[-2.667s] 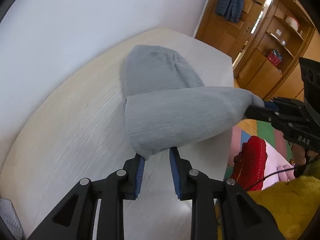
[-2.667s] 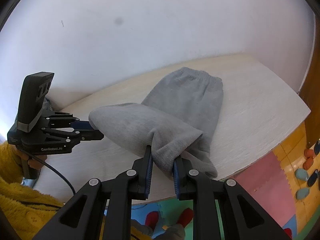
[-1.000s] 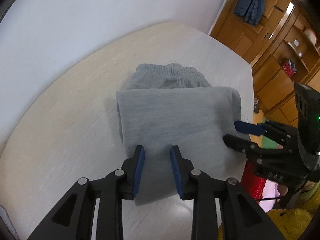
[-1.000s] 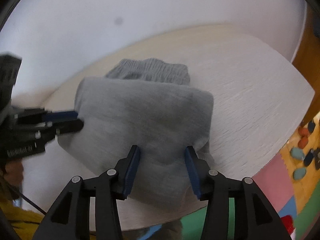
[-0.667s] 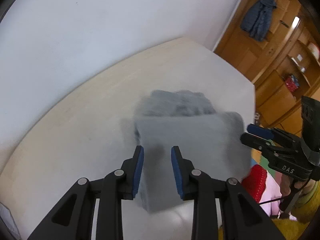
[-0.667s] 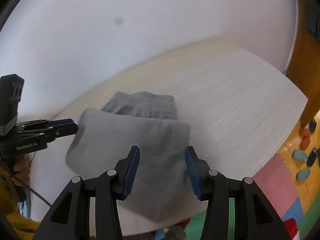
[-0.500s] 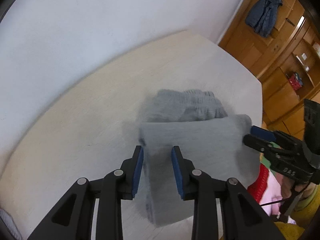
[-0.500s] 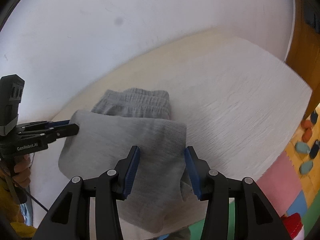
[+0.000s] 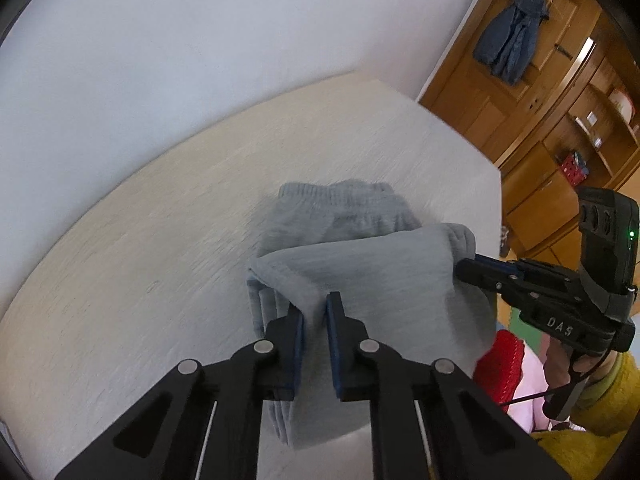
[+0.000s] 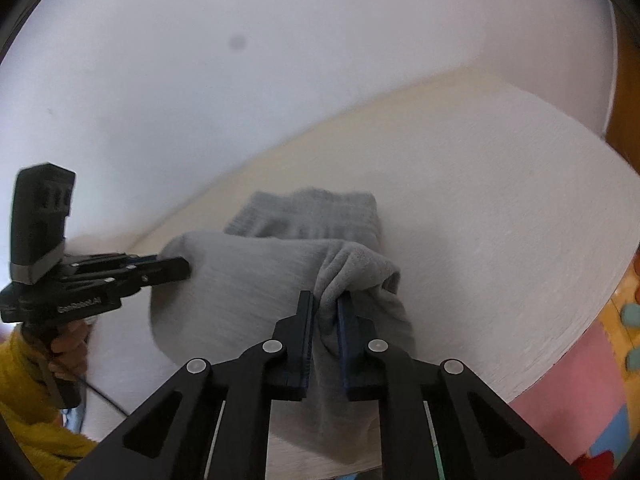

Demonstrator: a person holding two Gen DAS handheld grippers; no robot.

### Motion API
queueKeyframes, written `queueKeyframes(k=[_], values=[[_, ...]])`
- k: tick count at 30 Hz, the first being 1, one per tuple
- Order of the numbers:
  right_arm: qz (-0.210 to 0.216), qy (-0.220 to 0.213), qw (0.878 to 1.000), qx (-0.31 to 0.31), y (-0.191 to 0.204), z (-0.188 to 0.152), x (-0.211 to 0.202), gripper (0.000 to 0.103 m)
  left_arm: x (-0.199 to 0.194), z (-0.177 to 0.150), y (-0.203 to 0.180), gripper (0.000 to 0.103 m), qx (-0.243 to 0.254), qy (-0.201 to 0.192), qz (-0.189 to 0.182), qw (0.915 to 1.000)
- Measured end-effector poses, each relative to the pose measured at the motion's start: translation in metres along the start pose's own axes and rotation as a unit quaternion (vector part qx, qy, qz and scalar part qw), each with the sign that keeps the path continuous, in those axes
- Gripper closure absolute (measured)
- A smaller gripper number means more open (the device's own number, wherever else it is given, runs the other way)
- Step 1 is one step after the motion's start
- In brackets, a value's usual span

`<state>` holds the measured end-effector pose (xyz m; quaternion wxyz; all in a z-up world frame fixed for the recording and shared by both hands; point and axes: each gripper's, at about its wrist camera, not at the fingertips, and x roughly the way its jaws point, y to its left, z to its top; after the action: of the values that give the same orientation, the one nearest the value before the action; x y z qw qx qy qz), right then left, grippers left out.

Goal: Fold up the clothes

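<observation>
- Lighting: soft, even daylight; faint shadow beneath the grey garment (image 9: 360,280) on the table (image 9: 140,280).
- Distortion: strong fisheye curvature, dark vignetted corners.
- Blur: slight motion softness; wall (image 10: 280,80) washed out.

A pale table (image 9: 140,248) stands against a white wall (image 9: 200,48), beside wooden cabinets (image 9: 552,128).

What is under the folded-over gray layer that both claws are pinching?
Under the top layer the gray pants' waistband sticks out beyond the fold, lying on the table. The rest underneath is covered.
</observation>
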<state>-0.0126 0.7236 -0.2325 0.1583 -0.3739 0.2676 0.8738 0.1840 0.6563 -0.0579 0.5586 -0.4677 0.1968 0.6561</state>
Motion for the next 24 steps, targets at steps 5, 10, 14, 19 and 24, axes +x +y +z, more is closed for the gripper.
queueKeyframes(k=[5,10,14,19,24], values=[[0.008,-0.026,1.000,-0.015,0.001,0.003,-0.028,0.092,-0.021,-0.002,0.003,0.095,-0.007,-0.025,-0.001,0.9997],[0.015,-0.055,0.997,-0.043,0.012,0.017,-0.035,0.092,-0.030,0.004,0.002,0.095,-0.008,-0.054,-0.004,0.9985],[0.021,-0.087,0.994,-0.070,0.016,0.042,-0.043,0.092,-0.048,0.019,-0.004,0.095,0.012,-0.093,0.000,0.9956],[0.002,-0.070,0.995,-0.077,-0.004,0.086,0.014,0.092,-0.019,0.060,0.011,0.095,0.028,-0.094,0.037,0.9945],[-0.047,0.020,0.998,-0.047,-0.040,0.091,0.109,0.090,0.063,0.072,0.048,0.095,-0.022,-0.027,0.076,0.9965]])
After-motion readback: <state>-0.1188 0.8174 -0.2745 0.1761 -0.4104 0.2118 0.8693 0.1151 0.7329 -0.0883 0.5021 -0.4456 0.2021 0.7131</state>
